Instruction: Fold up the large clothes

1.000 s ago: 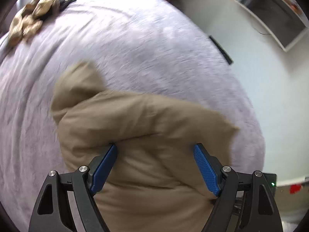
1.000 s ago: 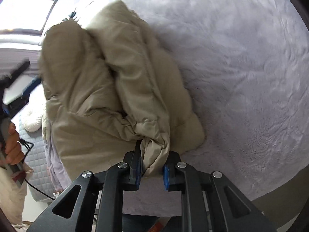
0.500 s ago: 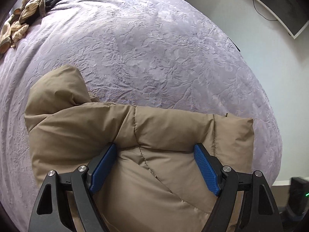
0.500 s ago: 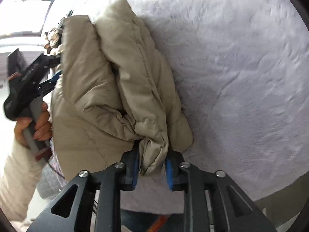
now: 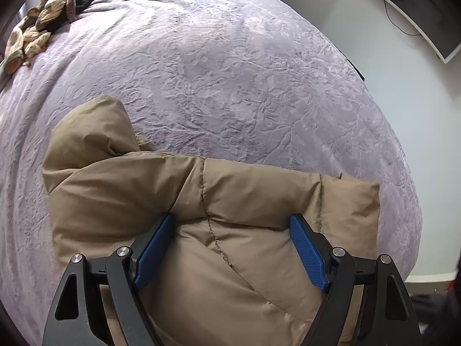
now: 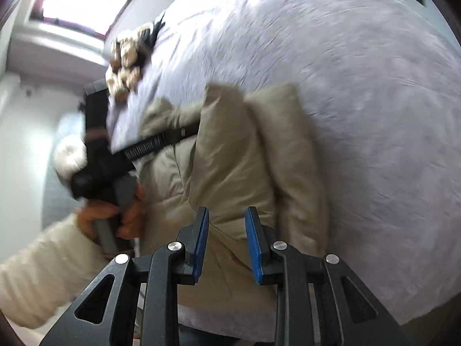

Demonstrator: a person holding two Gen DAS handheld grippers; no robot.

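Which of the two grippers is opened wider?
The left gripper: its blue pads stand far apart over the tan jacket; the right gripper shows a narrow gap.

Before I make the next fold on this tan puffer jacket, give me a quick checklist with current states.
1. Right gripper released: ok, jaws apart, nothing pinched.
2. Left gripper open: ok, jaws wide over the tan puffer jacket.
3. Jacket lying folded on the lavender bedspread: ok.
4. Jacket fully on the bed: cannot tell, near edge hidden.
5. Fold path free of the patterned garment: ok, it is at the far corner.
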